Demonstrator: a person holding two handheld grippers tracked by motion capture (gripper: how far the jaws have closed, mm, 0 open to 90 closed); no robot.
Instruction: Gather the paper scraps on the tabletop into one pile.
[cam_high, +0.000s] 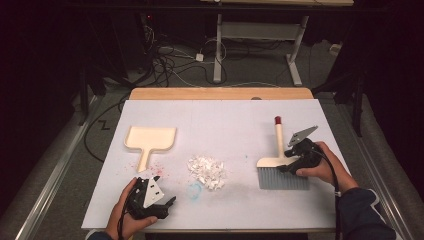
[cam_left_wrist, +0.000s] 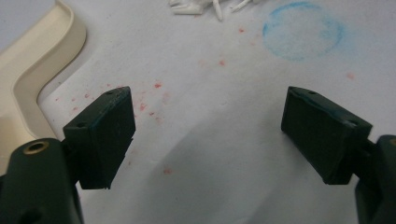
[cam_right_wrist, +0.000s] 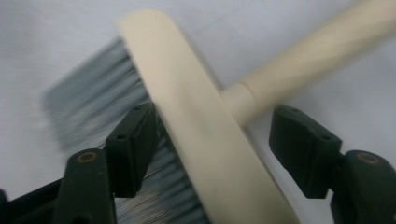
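A cream hand brush (cam_high: 278, 145) with grey bristles (cam_high: 283, 179) and a red handle tip lies on the right of the white table sheet (cam_high: 225, 115). My right gripper (cam_high: 286, 165) stands over its head, where the handle joins. In the right gripper view the jaws (cam_right_wrist: 212, 149) straddle the brush head (cam_right_wrist: 187, 93) with gaps showing, one over the bristles (cam_right_wrist: 93, 102) and one beside the handle. A cream dustpan (cam_high: 150, 137) lies at the left. A pile of white paper scraps (cam_high: 206, 171) sits in the middle. My left gripper (cam_high: 169, 207) rests open and empty near the front edge (cam_left_wrist: 208, 135).
A faint blue ring (cam_left_wrist: 302, 30) and red specks mark the sheet in front of the left gripper, with the dustpan's handle (cam_left_wrist: 28, 70) to its left. The table's wooden far edge (cam_high: 220, 93) borders a floor with cables and desk legs.
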